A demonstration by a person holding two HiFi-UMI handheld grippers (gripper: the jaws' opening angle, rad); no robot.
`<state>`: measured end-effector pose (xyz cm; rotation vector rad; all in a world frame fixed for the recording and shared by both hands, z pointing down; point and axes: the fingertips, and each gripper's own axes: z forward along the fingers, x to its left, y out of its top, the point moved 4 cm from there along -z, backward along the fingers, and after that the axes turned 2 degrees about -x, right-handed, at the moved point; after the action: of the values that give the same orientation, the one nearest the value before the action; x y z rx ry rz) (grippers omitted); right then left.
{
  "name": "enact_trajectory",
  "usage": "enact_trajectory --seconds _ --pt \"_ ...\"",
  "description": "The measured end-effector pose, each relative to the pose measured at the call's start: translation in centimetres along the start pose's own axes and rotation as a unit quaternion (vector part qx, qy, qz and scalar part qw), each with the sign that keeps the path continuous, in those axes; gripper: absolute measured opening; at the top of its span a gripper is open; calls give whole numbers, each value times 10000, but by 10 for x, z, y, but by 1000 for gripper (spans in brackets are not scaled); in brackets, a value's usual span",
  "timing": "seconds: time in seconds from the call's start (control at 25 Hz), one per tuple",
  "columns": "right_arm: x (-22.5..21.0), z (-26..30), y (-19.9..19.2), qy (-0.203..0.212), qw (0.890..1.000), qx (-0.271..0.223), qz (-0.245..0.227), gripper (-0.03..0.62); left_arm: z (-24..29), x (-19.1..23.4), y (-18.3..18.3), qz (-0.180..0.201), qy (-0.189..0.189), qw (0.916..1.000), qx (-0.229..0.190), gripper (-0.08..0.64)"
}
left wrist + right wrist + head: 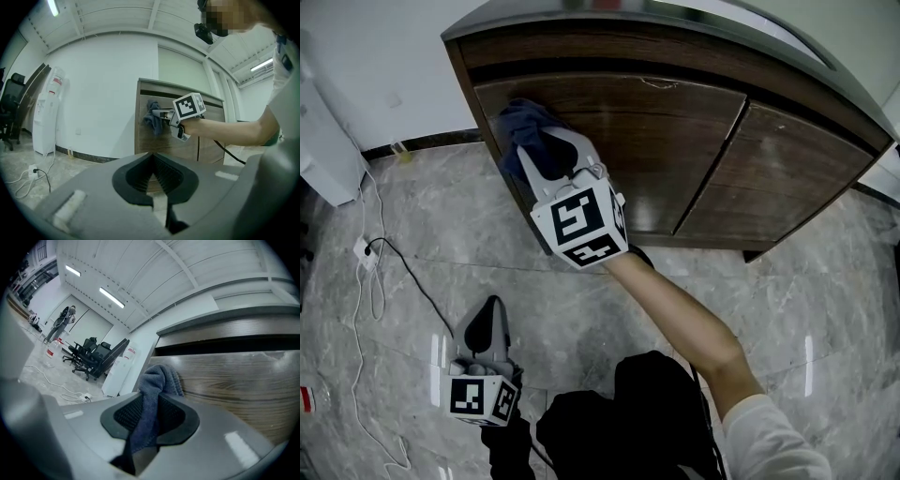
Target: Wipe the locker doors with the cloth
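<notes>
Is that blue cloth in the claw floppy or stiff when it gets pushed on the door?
Probably floppy: the cloth bunches and droops out of the right claw. It looks light, since a small pinch holds it. Pushed against the locker door, it would likely squash flat and slide rather than scratch.

Wears a white sleeve (778, 442) at 5 o'clock and dark clothing (619, 422) at 6 o'clock. Carries a grey left gripper (493, 304) and right gripper (530, 141), each with fingers (161, 176) ribbed black inside and a white cube (579, 223) of black square markers; trails a black cable (229, 152).
</notes>
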<state>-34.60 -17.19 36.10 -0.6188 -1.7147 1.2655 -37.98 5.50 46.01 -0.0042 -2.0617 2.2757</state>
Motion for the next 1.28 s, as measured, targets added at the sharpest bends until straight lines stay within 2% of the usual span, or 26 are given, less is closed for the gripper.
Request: enact_trajectory --seconds 1.28 --pt "-117 -131 -40 -672 9969 220 -349 98 38 -106 10 225 -665 9975 -6 3"
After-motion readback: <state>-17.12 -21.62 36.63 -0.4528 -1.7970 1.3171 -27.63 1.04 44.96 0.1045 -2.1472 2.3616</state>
